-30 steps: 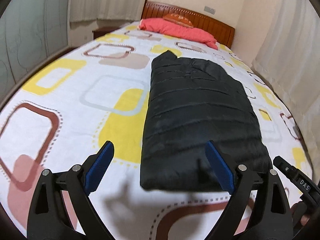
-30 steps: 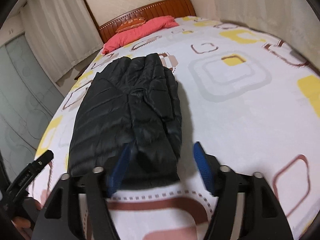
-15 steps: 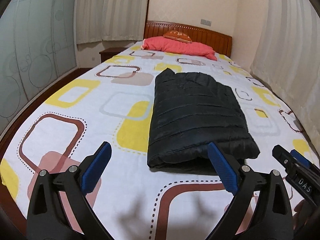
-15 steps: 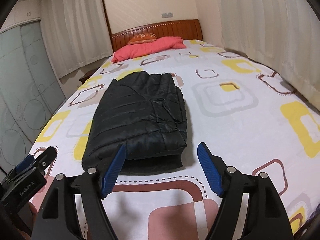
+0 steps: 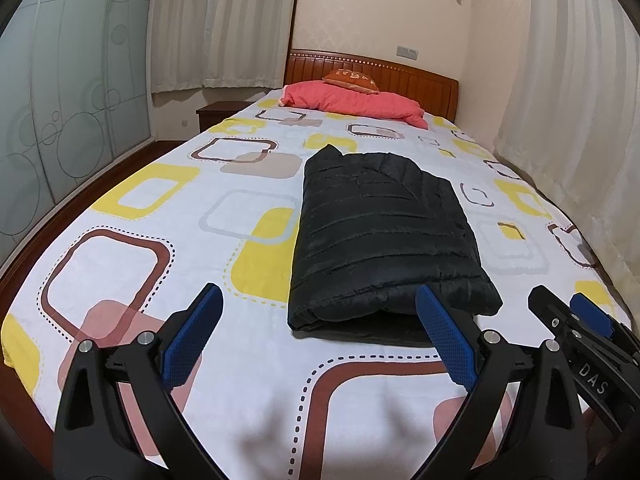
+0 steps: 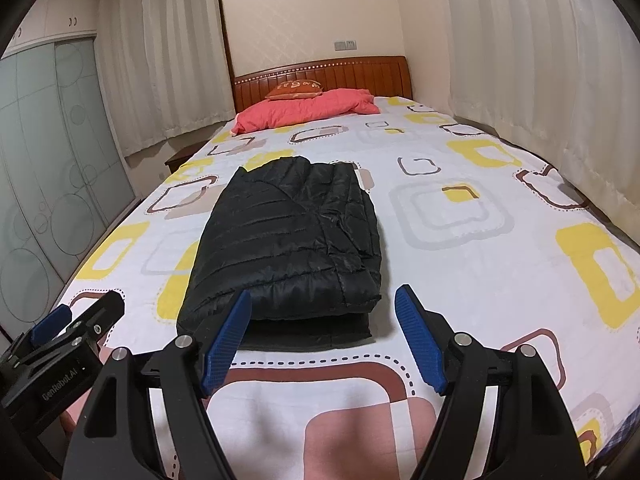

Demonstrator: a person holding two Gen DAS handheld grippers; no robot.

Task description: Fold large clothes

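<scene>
- While both grippers hung above the foot of the bed, the black quilted puffer jacket (image 5: 384, 236) lay folded into a thick rectangular bundle on the white bedsheet printed with yellow, brown and grey rounded squares (image 5: 168, 208).
- Measured from the jacket, the left gripper (image 5: 318, 336) stood just short of its near edge and off to its left side; its blue-padded jaws were wide apart, with nothing between them.
- From the jacket's near right corner, the right gripper (image 6: 324, 340) hovered just short of the bundle; its jaws also stood wide apart, clear of the fabric and clamping nothing.
- At the jacket's near edge a lower layer of black fabric stuck out slightly from under the top fold.
- Beyond the jacket's far end, well apart from it, a coral-pink folded quilt (image 6: 308, 110) lay across the head of the bed, with an orange cushion (image 6: 298, 88) on it against the brown wooden headboard (image 6: 360, 74).
- Left of the jacket, past the bed's edge, stood frosted glass wardrobe doors with circle patterns (image 5: 52, 120); cream curtains (image 6: 540, 80) hung to its right.
</scene>
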